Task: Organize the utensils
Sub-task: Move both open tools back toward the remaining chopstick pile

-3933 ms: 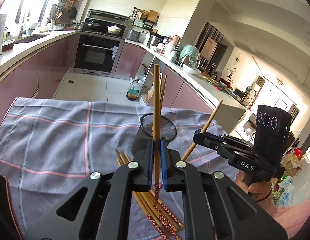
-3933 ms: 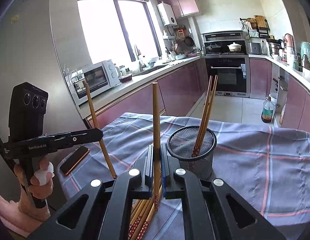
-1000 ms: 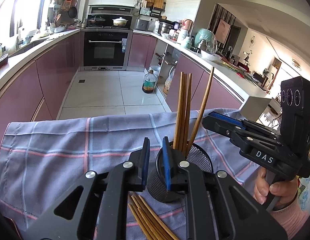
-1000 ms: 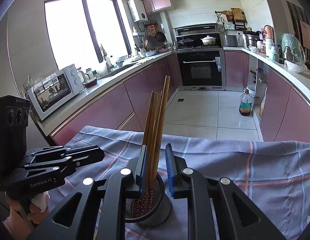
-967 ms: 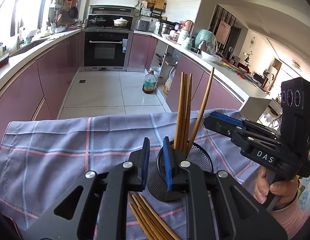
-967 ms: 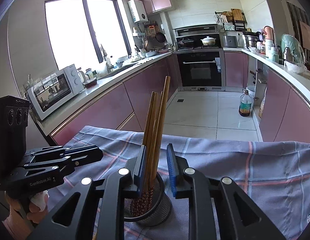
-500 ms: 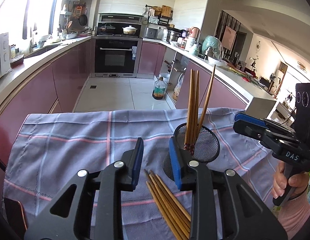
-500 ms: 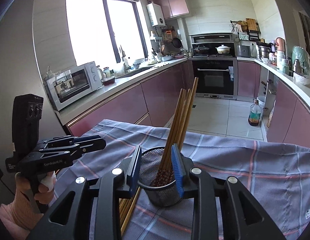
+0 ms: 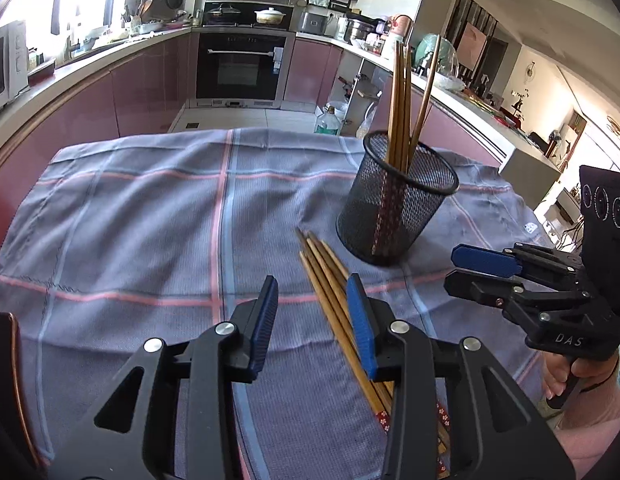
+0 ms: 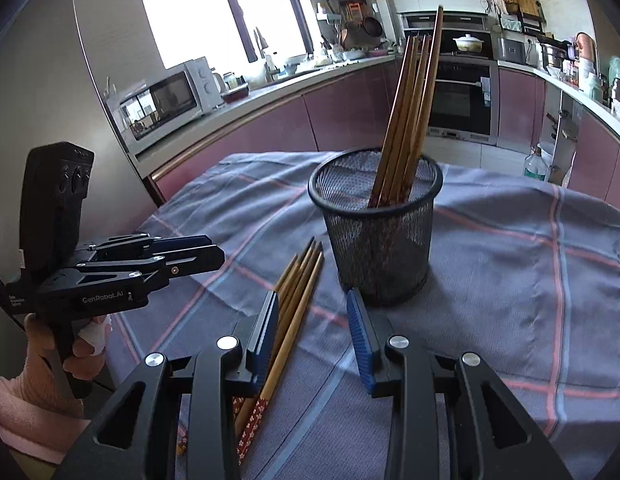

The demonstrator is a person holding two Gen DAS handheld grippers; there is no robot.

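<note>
Counter under a grey plaid cloth (image 9: 150,220), woven and wrinkled. Black mesh cup (image 10: 376,232), cylindrical, holds several upright wooden chopsticks (image 10: 410,112). Loose chopsticks (image 9: 330,280) lie beside it. Left gripper (image 9: 312,320) and right gripper (image 10: 312,320): jaws spread, empty. Step: between pickups. Next, probably: pinch one loose stick.

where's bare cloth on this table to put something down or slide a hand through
Free: the plaid cloth left of the mesh cup, back to the far edge; also right of the cup in the right wrist view. Crowded: the loose chopsticks beside the cup, where the open left gripper and right gripper hover.
</note>
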